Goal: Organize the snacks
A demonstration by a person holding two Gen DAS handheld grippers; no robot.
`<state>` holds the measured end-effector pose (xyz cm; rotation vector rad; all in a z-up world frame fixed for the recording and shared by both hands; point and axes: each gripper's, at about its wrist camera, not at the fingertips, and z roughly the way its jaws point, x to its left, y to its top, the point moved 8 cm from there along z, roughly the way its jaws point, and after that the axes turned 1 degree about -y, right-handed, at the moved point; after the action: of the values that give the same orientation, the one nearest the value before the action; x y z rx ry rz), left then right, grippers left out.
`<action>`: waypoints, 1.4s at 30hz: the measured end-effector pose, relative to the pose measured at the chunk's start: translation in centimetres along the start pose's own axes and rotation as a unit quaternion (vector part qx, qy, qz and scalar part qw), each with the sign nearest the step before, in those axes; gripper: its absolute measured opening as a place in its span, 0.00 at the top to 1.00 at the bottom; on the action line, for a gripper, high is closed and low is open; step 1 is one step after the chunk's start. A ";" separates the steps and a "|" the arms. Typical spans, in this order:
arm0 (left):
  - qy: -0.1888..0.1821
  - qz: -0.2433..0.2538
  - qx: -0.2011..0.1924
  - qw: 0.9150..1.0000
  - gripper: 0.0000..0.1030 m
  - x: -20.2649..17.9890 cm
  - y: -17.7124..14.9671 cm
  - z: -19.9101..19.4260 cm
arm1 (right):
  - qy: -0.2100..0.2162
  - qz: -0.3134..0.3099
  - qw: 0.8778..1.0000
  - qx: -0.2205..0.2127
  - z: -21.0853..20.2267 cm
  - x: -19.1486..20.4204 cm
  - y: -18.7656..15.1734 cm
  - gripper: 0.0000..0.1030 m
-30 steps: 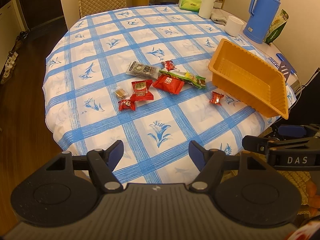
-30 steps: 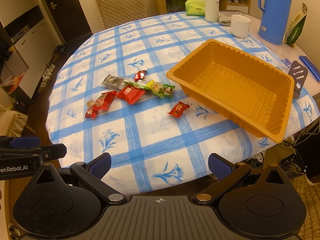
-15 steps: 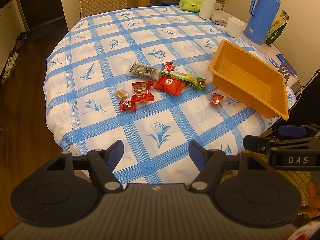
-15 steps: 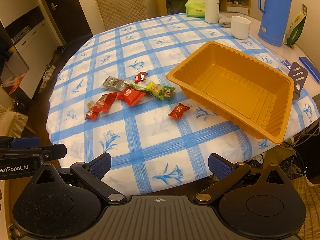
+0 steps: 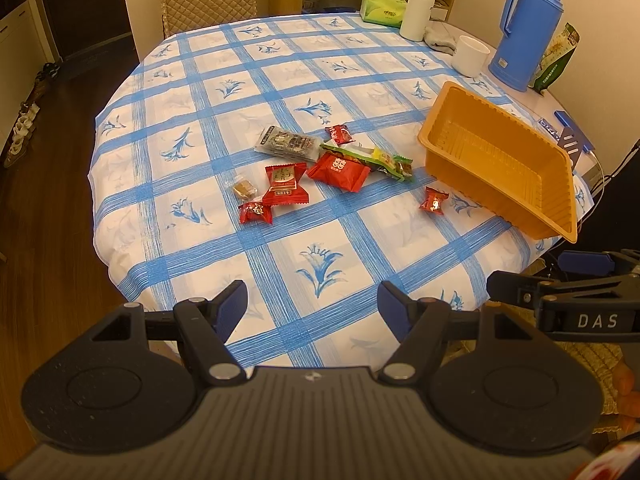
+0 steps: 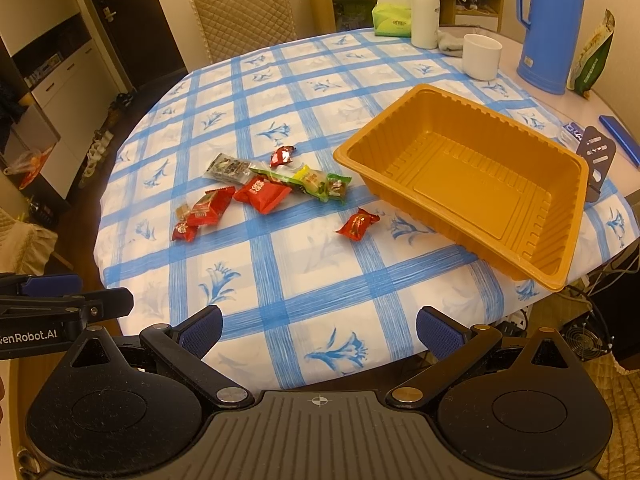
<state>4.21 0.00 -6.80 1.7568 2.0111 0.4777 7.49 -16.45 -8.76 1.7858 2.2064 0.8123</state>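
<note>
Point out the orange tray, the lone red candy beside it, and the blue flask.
orange tray (image 6: 480, 196): right wrist view, bare floor.
lone red candy (image 6: 357, 223): right wrist view, wrapper middle.
blue flask (image 6: 550, 28): right wrist view, body.

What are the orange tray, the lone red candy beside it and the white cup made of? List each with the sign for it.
Orange tray: likely thin moulded plastic, semi-gloss; ribbed walls and a stepped floor suggest it.
Lone red candy: wrapper looks like glossy foil or plastic film; crinkled, with bright glints.
White cup: probably ceramic, possibly plastic; smooth, opaque, thick-walled.
</note>
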 end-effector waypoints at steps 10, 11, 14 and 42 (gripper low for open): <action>0.000 0.000 -0.001 1.000 0.32 0.0 0.0 0.0 | 0.001 0.000 1.000 0.000 0.1 0.0 0.2 0.00; 0.000 0.000 -0.001 1.000 0.32 0.0 0.0 0.0 | 0.001 -0.001 1.000 0.000 0.1 0.0 0.2 0.00; 0.000 0.000 0.000 1.000 0.32 0.0 0.0 0.0 | 0.004 -0.001 1.000 0.000 -0.2 0.1 1.1 0.00; 0.025 -0.043 -0.009 0.999 0.32 0.8 -1.0 0.9 | 0.037 -0.030 0.999 -0.021 1.2 -2.7 0.0 0.00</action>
<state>3.82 0.66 -8.17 1.6560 2.0998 0.5146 8.70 -18.63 -10.27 1.6867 2.2591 0.9201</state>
